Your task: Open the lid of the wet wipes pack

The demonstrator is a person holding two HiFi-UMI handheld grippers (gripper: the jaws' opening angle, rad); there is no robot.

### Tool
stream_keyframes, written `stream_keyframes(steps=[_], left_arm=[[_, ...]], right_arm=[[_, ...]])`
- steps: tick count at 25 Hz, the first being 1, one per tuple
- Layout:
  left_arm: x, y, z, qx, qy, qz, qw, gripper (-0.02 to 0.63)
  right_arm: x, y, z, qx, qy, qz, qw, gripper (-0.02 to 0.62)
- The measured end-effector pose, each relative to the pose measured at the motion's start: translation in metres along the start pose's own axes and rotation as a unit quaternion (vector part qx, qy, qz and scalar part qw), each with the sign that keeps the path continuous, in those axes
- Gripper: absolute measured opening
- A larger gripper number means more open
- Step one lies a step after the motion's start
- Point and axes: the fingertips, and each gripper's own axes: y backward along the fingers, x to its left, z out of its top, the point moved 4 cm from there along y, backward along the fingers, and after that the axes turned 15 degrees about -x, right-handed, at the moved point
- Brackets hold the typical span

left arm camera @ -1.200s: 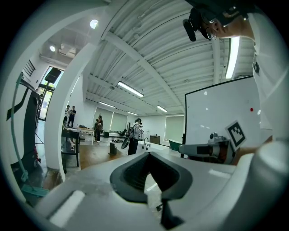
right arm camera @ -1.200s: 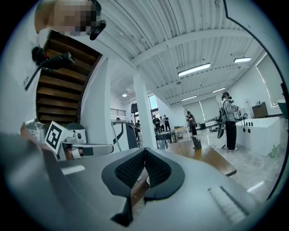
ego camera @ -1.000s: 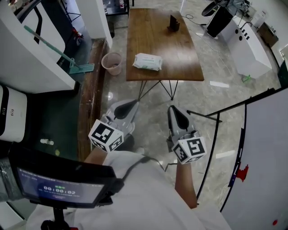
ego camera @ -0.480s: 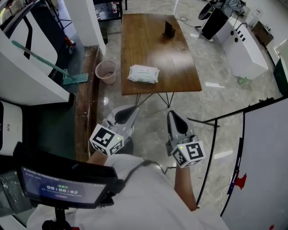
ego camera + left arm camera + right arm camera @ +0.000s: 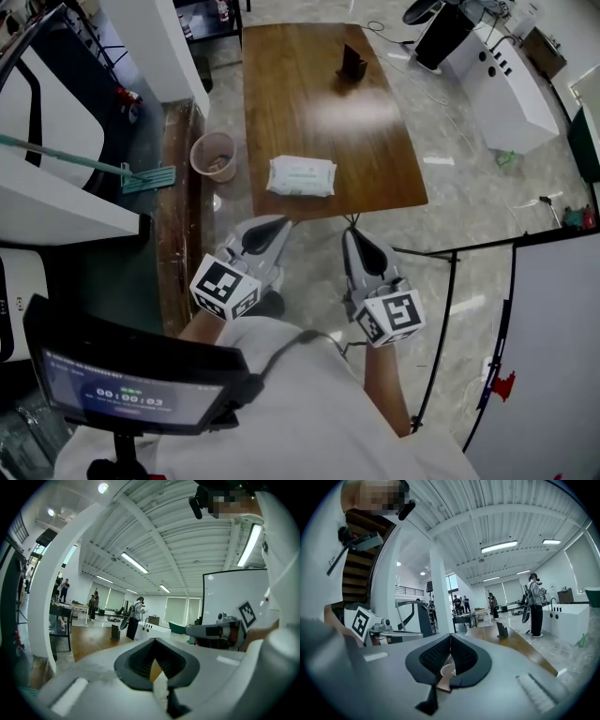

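The white wet wipes pack (image 5: 301,175) lies flat near the front edge of the brown wooden table (image 5: 319,103), its lid down. Both grippers are held side by side in front of that table edge, short of the pack. My left gripper (image 5: 266,228) is below and left of the pack, its jaws together with nothing in them. My right gripper (image 5: 353,236) is below and right of it, also shut and empty. In the left gripper view the dark pads (image 5: 140,660) meet in a closed V. The right gripper view shows the same, with the tabletop (image 5: 520,645) beyond.
A black stand (image 5: 352,64) sits at the table's far end. A pink bin (image 5: 214,156) and a mop (image 5: 141,176) are left of the table, a white cabinet (image 5: 506,84) to its right. A whiteboard (image 5: 553,356) on a black frame stands at my right. People stand far off.
Both grippers have moved forward towards the table, still shut. The table and the wipes pack now sit closer, just ahead of the fingertips.
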Motion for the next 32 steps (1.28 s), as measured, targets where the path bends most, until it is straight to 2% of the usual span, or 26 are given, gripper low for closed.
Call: stream_keyframes(steps=[5,11,14,19,25,28,32], left_arm=[[0.042,-0.020,-0.006,0.012,0.020,-0.042,0.9989,0.008],[0.097,-0.036,-0.016,0.015,0.052,-0.055,0.9971,0.008],[0.124,-0.040,-0.023,0.019,0.054,-0.053,0.9970,0.008],[0.142,-0.049,-0.027,0.029,0.045,-0.040,0.9977,0.008],[0.144,-0.050,-0.032,0.036,0.035,-0.031,0.9983,0.008],[0.144,-0.050,-0.031,0.036,0.029,-0.019,0.9988,0.008],[0.152,-0.051,-0.045,0.053,0.001,-0.004,0.9986,0.008]], right_arm=[[-0.006,-0.049,-0.013,0.016,0.016,-0.002,1.000,0.009],[-0.011,-0.101,-0.029,0.031,0.030,-0.009,0.999,0.009],[-0.011,-0.125,-0.040,0.038,0.035,-0.005,0.999,0.009],[-0.020,-0.141,-0.046,0.048,0.040,0.003,0.998,0.009],[-0.031,-0.145,-0.058,0.062,0.089,0.031,0.994,0.009],[-0.036,-0.149,-0.064,0.072,0.097,0.047,0.992,0.009],[-0.045,-0.159,-0.084,0.097,0.109,0.071,0.987,0.009]])
